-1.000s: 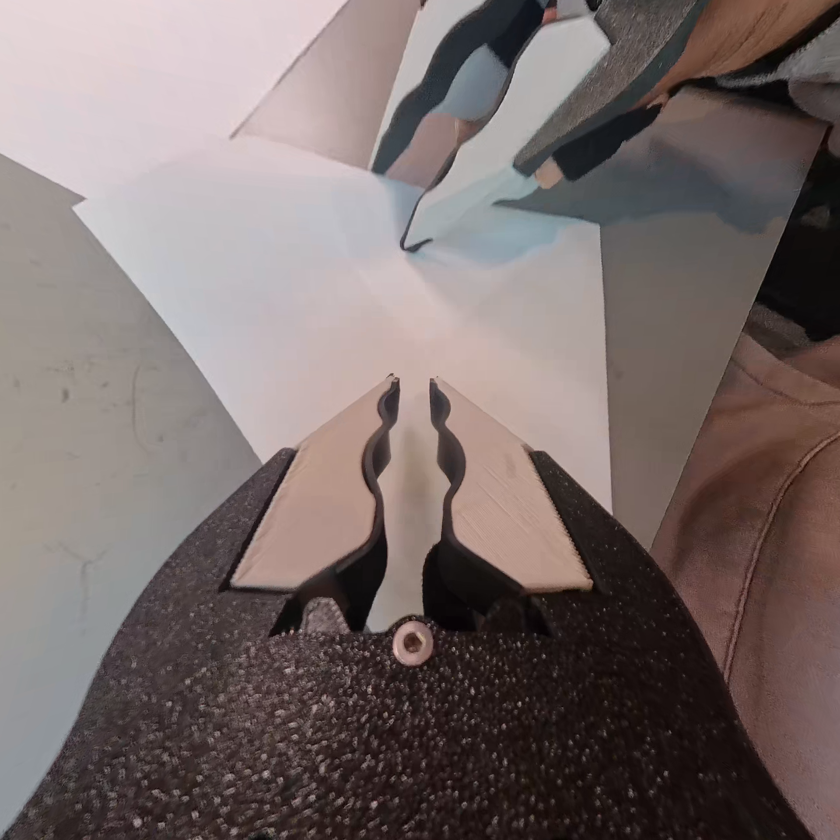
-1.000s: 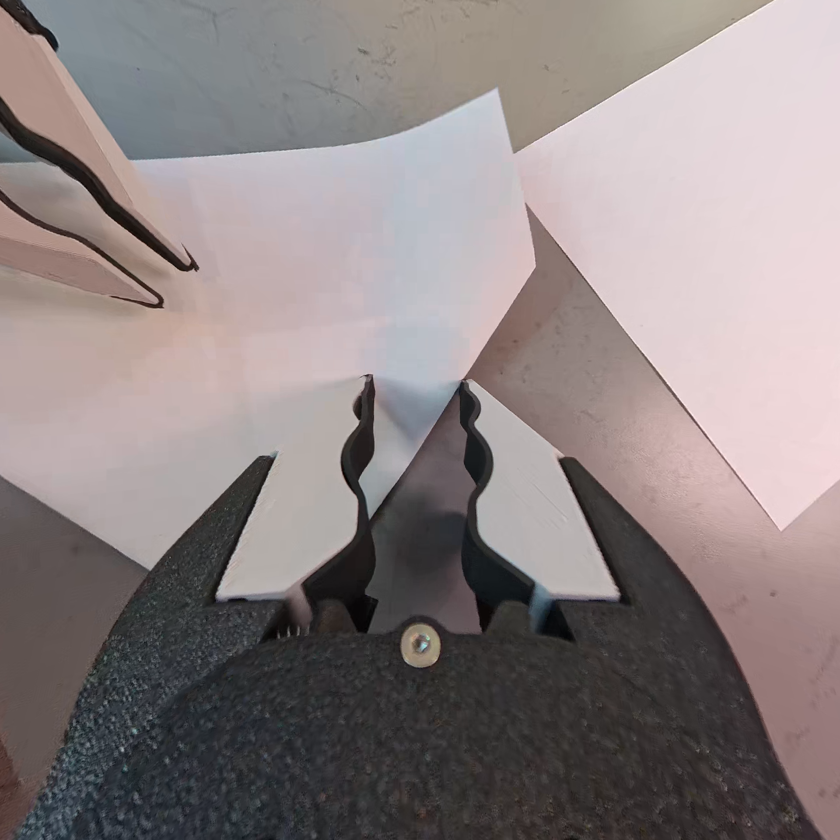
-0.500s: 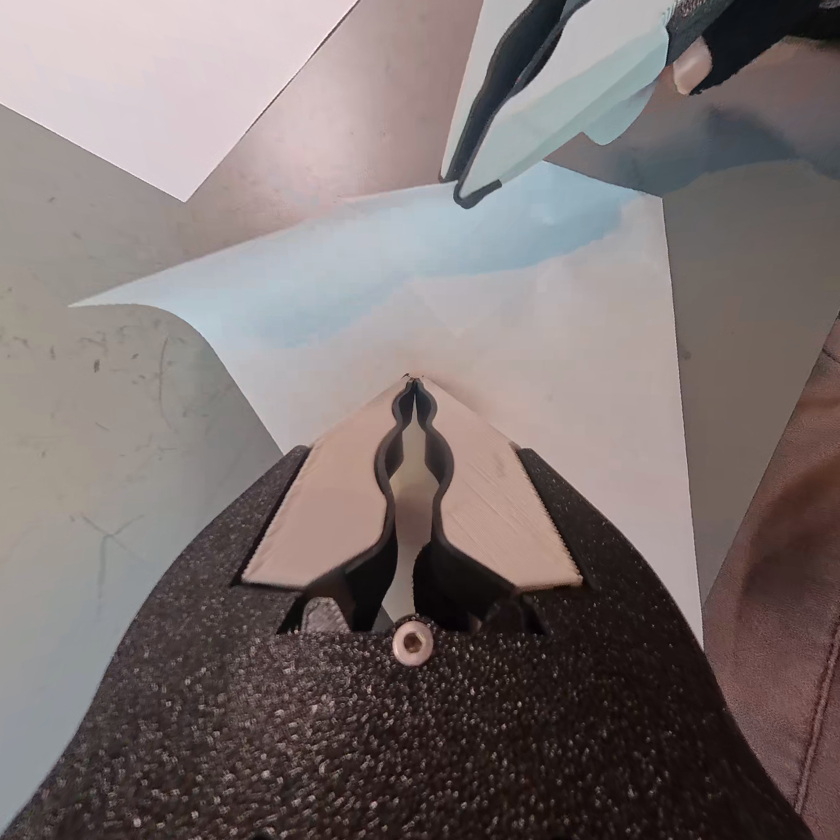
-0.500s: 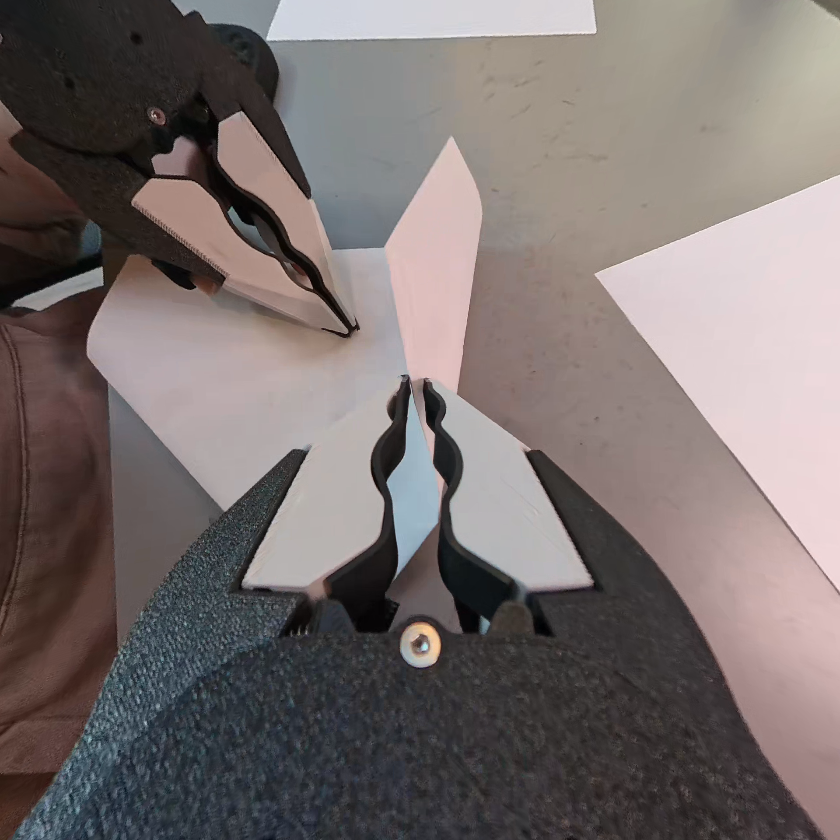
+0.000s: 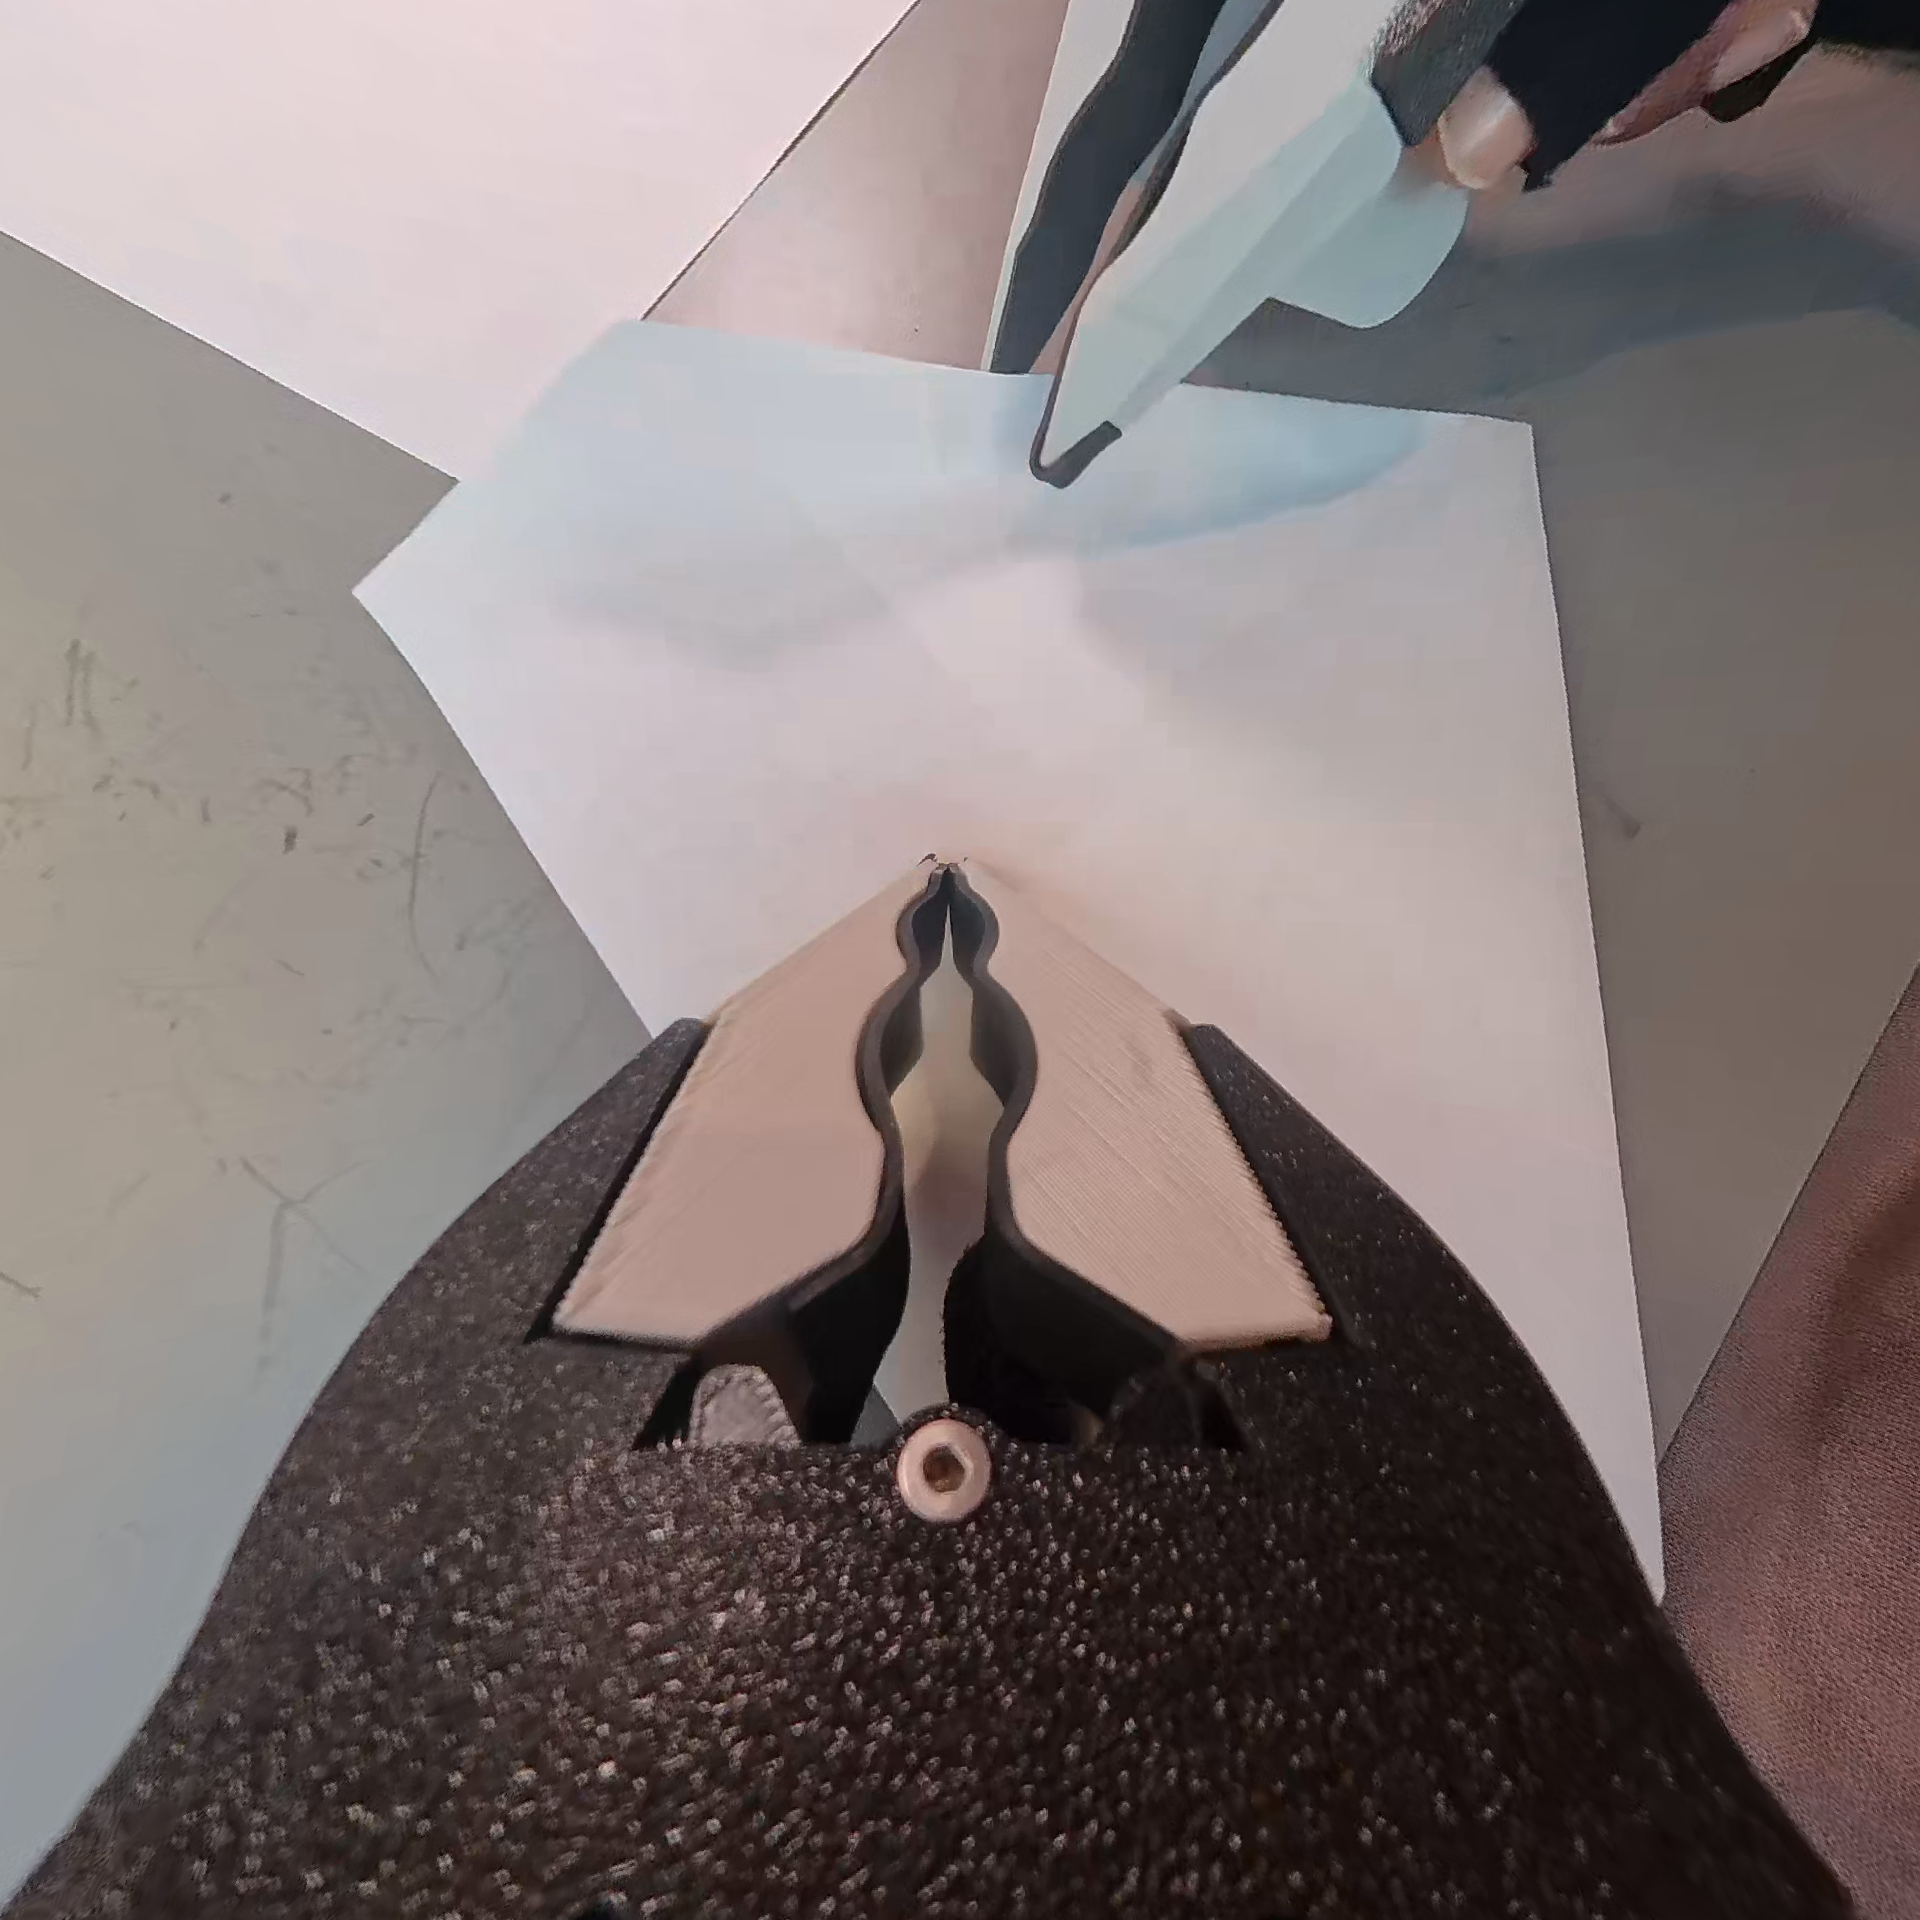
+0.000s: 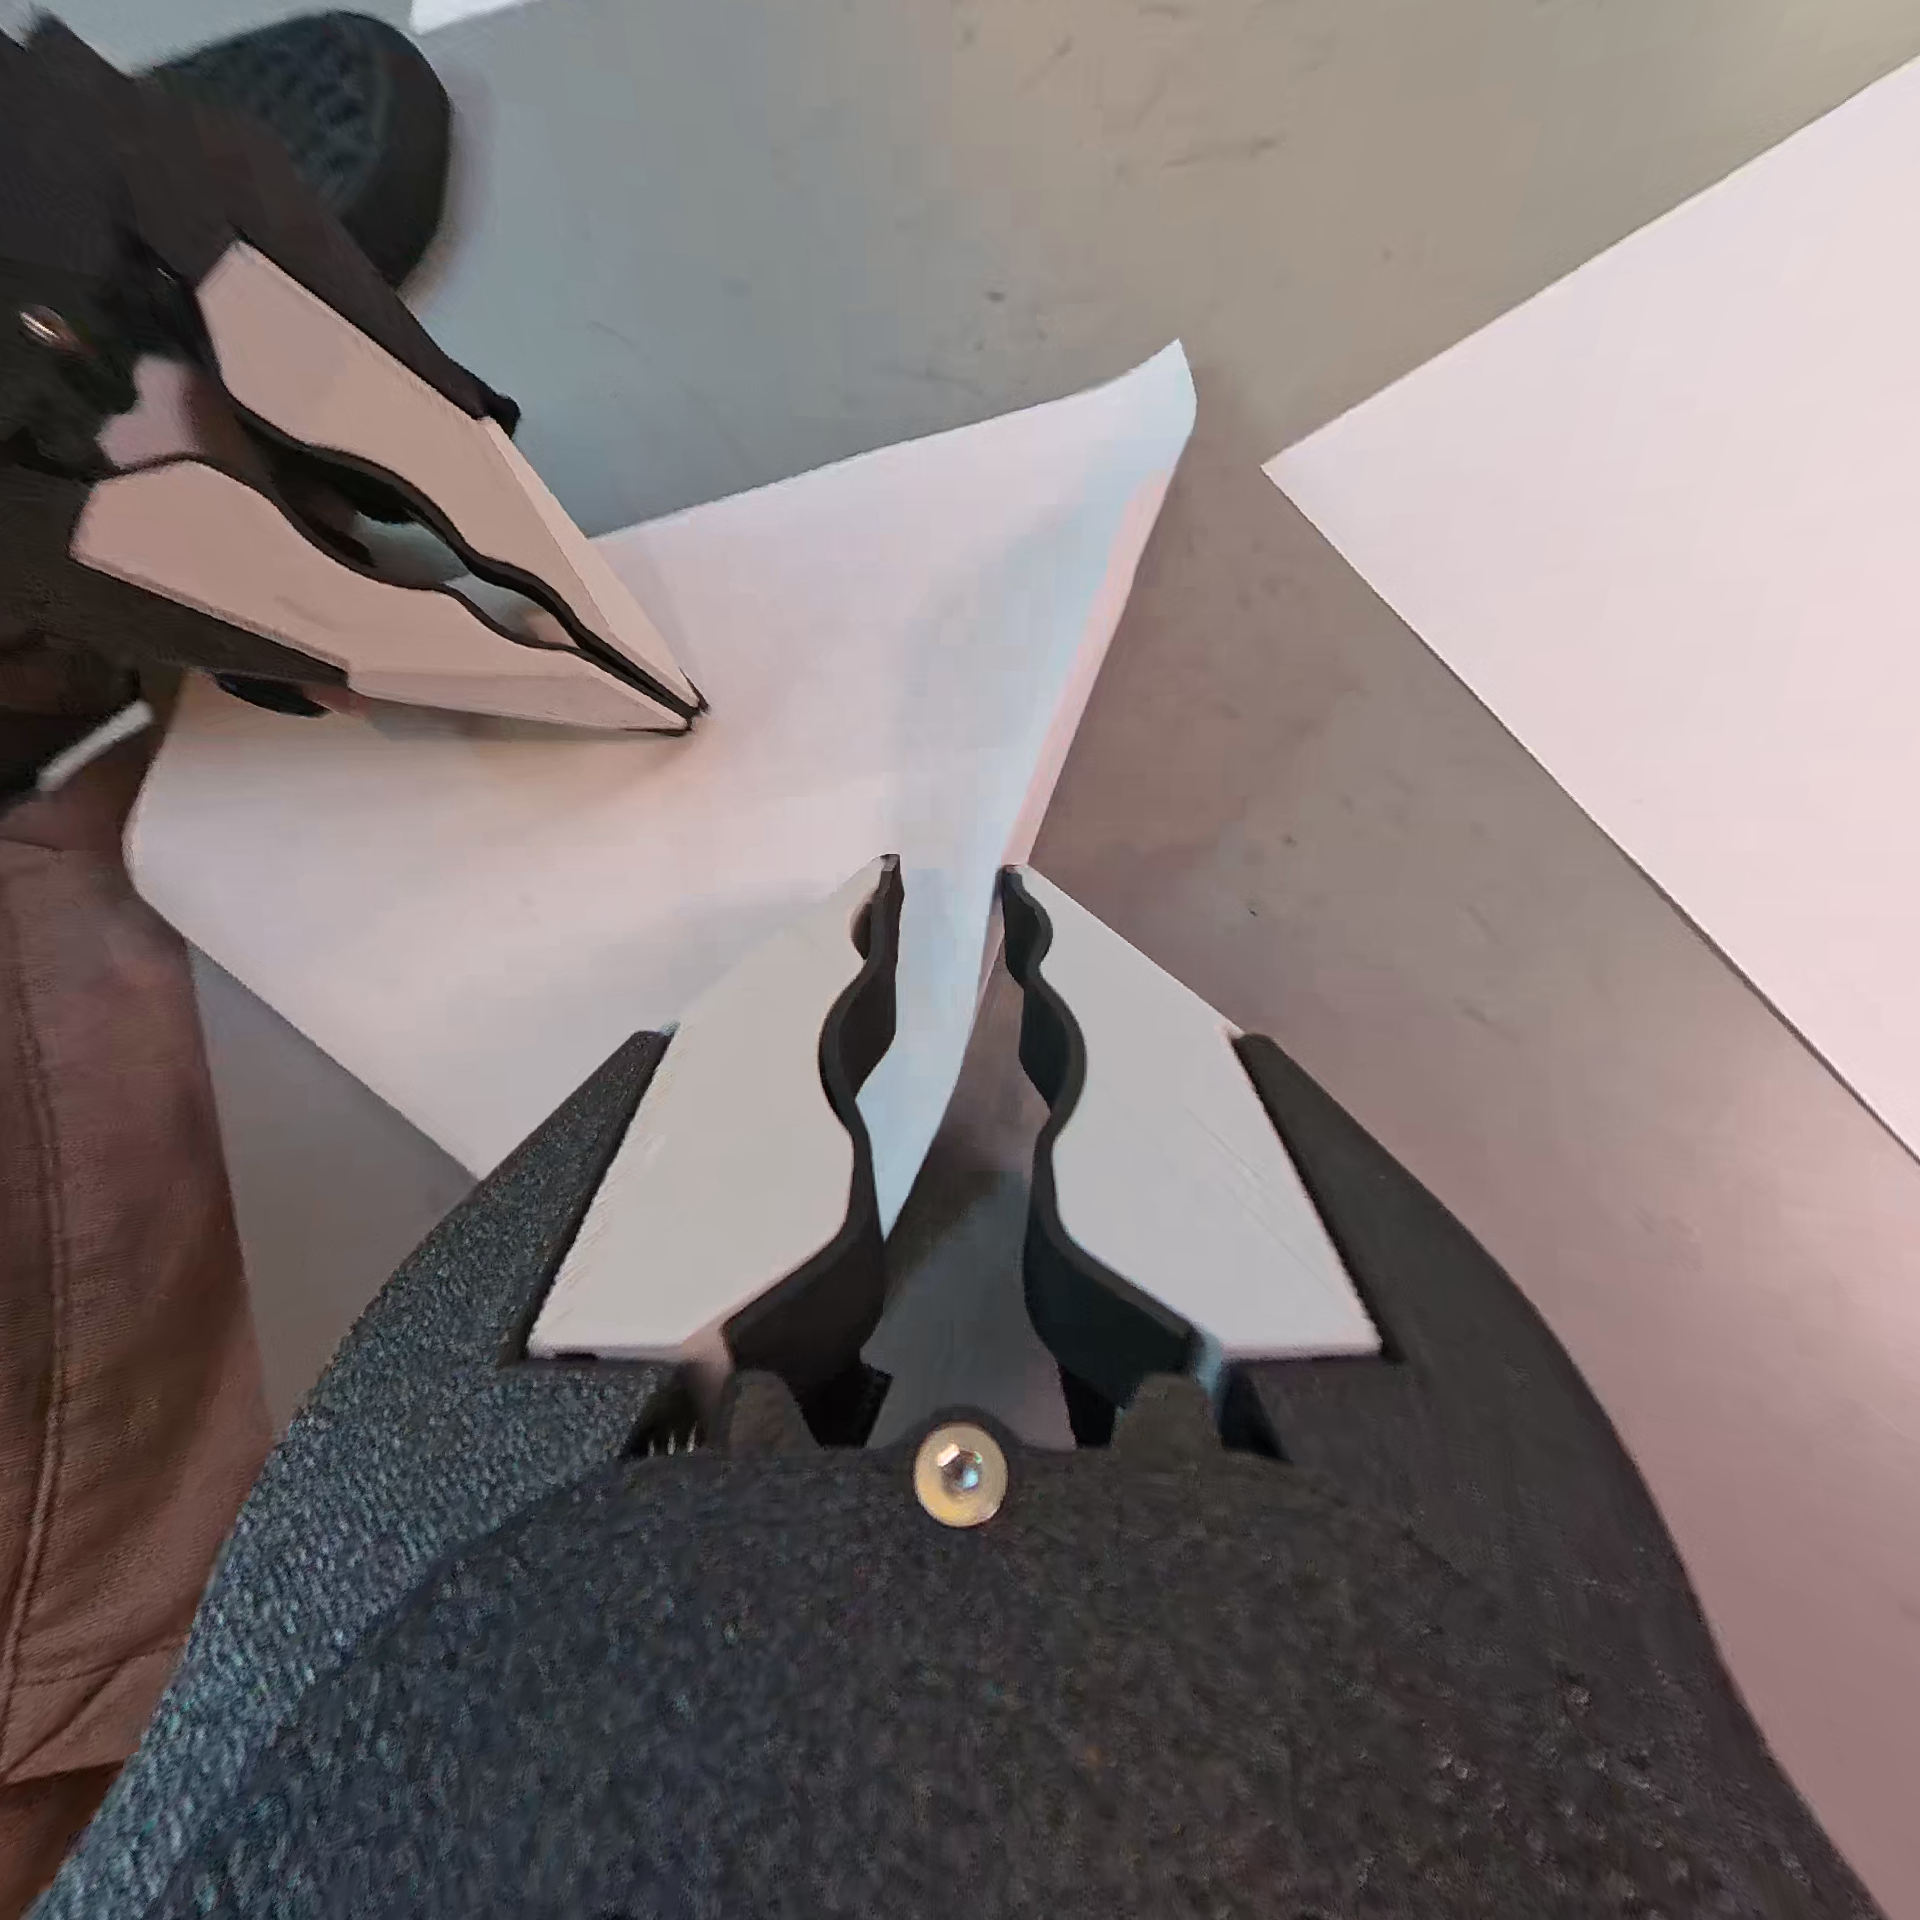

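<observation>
Left gripper (image 5: 945, 883) (black grainy body, pale flat fingers): tips pressed together, resting point-down on a white sheet of paper (image 5: 1195, 831), near its middle. Nothing visibly pinched between them.

The sheet lies on a grey scuffed tabletop (image 5: 208, 935), close to the edge nearest the person. One corner curls up off the surface (image 6: 1143, 468); faint diagonal creases run across the sheet.

Right gripper (image 6: 945, 883): fingers apart, a clear gap between the tips. A raised edge of the same sheet passes through that gap; whether either pad touches it, cannot tell. In the left wrist view this gripper (image 5: 1070, 457) comes down onto the sheet's far edge, tip on the paper.

A second white sheet (image 6: 1662, 520) lies flat on the table, apart from the first, to the right gripper's right.

Brown fabric of the person's clothing (image 6: 94, 1247) at the table edge.
</observation>
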